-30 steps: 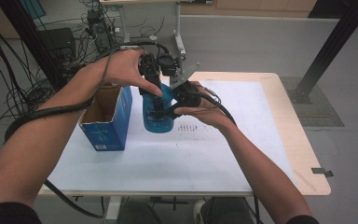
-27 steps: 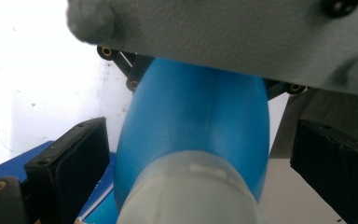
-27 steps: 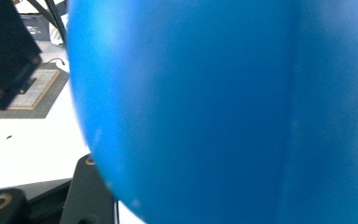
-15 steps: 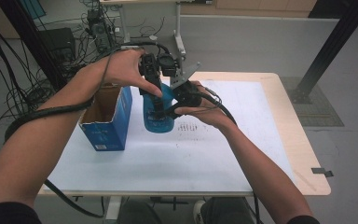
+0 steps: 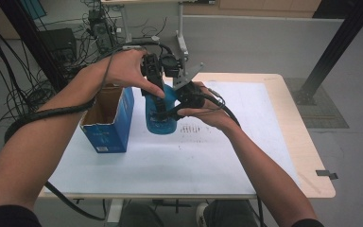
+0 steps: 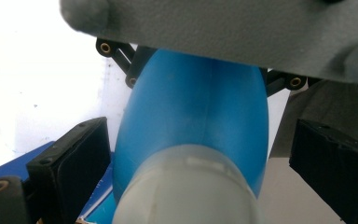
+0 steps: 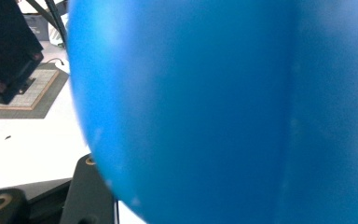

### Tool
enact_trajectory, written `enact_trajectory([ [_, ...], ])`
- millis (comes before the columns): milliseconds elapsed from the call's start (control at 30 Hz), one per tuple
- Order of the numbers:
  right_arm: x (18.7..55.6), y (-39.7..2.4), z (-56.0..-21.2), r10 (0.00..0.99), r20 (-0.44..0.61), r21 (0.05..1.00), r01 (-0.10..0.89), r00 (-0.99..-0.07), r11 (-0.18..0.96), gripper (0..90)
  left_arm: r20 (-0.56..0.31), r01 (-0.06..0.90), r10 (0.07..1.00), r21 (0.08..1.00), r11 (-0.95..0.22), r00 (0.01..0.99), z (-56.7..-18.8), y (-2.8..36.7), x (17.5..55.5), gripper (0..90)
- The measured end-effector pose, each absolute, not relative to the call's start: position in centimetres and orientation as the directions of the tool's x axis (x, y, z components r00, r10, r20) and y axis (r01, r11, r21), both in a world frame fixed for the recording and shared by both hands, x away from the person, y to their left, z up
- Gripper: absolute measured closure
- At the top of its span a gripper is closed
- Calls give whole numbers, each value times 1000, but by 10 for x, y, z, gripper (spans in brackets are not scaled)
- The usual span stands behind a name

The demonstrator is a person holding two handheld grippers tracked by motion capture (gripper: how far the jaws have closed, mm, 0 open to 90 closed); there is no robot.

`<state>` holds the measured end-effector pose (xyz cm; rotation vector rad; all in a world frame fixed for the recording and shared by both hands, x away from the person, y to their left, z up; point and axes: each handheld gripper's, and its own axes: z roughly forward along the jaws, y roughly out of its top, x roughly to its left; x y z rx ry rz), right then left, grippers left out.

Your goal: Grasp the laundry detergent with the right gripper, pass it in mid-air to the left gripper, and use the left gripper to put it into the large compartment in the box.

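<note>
The open blue box is seen standing on the white table, with the blue bottle held up in the air just beside it. The pale cap end is straddled by the left gripper, whose jaws stand apart and are not pressed on it. The bottle's body is squeezed by the closed right gripper, so it looks taken out, and the cap is probably left to be dealt with.

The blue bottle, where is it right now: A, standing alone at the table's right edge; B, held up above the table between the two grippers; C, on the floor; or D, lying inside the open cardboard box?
B: the high view shows the blue bottle off the table, with the left gripper and right gripper at it, beside the blue cardboard box.
</note>
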<state>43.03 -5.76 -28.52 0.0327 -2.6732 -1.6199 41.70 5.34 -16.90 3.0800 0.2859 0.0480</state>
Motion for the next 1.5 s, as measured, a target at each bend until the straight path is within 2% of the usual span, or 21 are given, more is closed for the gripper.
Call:
enact_trajectory([
  [1500,432,-61,-283,-13,2,890,-5,-1000,457,433,30,176,178,55,-983,984,-166,53,416,60],
])
